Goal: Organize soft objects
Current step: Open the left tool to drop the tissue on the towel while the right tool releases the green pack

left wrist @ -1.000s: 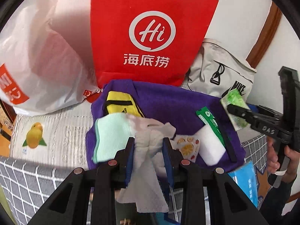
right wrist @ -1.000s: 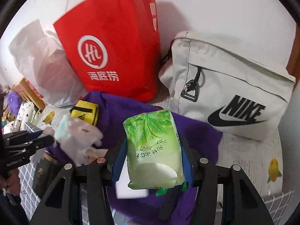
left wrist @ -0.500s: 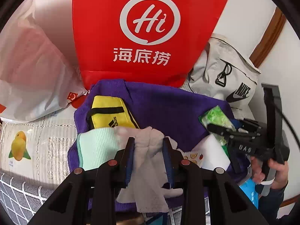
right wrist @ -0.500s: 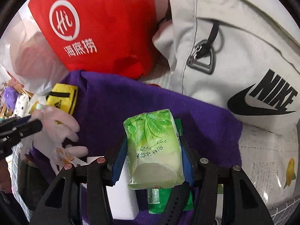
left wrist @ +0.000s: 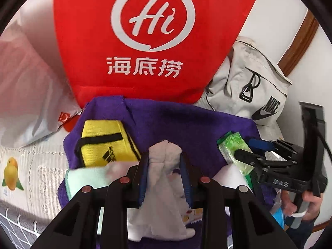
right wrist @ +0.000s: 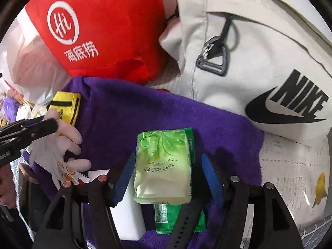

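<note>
The left gripper (left wrist: 165,173) clamps a pale grey fabric glove (left wrist: 166,178) – the right gripper (right wrist: 167,171), jaws just widened, straddles a green plastic tissue pack (right wrist: 162,166) without pressing it, on the purple towel (right wrist: 145,112).

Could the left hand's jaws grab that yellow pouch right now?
Probably not yet. The left gripper is shut on a white glove, so its jaws are full. The yellow pouch lies uncovered on the purple towel just ahead and to the left, so the path looks free once the glove is dropped.
</note>
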